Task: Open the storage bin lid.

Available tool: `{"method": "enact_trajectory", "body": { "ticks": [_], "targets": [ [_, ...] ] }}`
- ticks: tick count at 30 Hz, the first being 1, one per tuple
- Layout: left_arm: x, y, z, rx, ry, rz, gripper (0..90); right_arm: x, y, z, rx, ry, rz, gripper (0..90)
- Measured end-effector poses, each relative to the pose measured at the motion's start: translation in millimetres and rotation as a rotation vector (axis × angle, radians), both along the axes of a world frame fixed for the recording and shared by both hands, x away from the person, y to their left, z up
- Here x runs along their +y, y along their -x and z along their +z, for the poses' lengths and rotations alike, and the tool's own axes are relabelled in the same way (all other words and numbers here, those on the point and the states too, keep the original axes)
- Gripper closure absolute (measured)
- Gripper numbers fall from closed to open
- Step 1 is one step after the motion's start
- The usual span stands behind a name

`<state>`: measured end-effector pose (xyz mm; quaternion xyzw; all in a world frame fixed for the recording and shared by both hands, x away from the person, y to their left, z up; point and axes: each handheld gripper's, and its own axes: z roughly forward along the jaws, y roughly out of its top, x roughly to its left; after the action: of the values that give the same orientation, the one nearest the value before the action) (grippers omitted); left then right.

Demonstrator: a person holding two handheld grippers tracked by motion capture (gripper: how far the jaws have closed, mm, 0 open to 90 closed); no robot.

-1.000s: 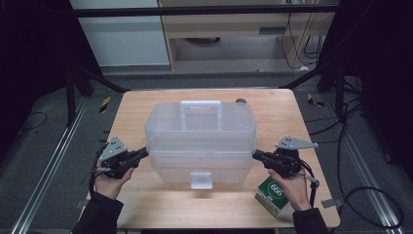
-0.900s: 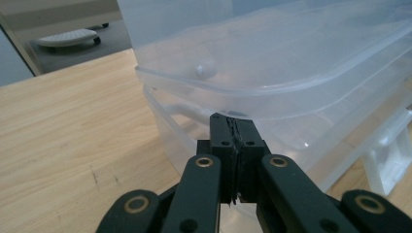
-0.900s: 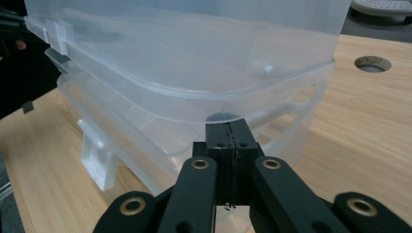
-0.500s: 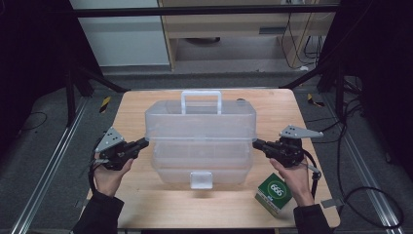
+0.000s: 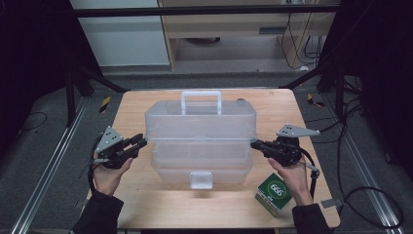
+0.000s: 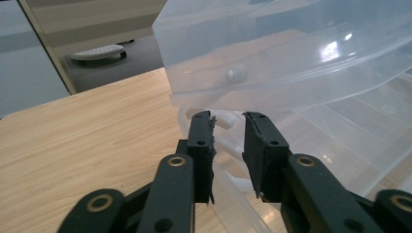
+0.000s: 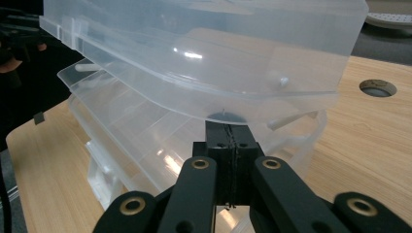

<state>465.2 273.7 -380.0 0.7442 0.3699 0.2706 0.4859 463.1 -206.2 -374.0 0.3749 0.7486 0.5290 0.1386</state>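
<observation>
Clear plastic toolbox point(image 5: 200, 141) at table point(image 5: 146, 204) centre, lid raised, left gripper point(image 5: 138, 144) at 9 o'clock, level, jaws just opening, nothing clamped, right gripper point(image 5: 255, 144) at 3 o'clock, jaws together under lid edge, green box point(image 5: 274, 193) at 5 o'clock, right gripper view shows table hole point(image 7: 378, 88).

Green carton point(image 5: 275, 193) at the table's near right corner: white oval label with figures that seem to read "666" or "999", too blurred to settle; no other legible text.
</observation>
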Motion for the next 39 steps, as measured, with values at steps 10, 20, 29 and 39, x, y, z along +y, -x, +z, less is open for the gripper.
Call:
{"method": "enact_trajectory", "body": {
  "ticks": [10, 20, 29, 39],
  "targets": [
    [-9.3, -4.7, -1.9, -0.027, -0.023, -0.011, 56.8, 0.5, 1.7, -0.6, 0.006, 0.004, 0.006, 89.9],
    [-19.0, -10.9, -1.2, -0.047, -0.041, -0.022, 53.4, 0.4, 1.6, -0.7, 0.010, 0.007, 0.009, 89.4],
    [-20.9, -7.8, 0.1, -0.079, -0.060, -0.009, 59.7, 1.4, 2.4, -1.5, 0.014, 0.011, 0.010, 85.5],
    [-20.6, -6.5, 1.9, -0.066, -0.070, 0.000, 63.4, 4.0, -2.2, -12.9, 0.059, 0.125, -0.054, 75.3]
  ]
}}
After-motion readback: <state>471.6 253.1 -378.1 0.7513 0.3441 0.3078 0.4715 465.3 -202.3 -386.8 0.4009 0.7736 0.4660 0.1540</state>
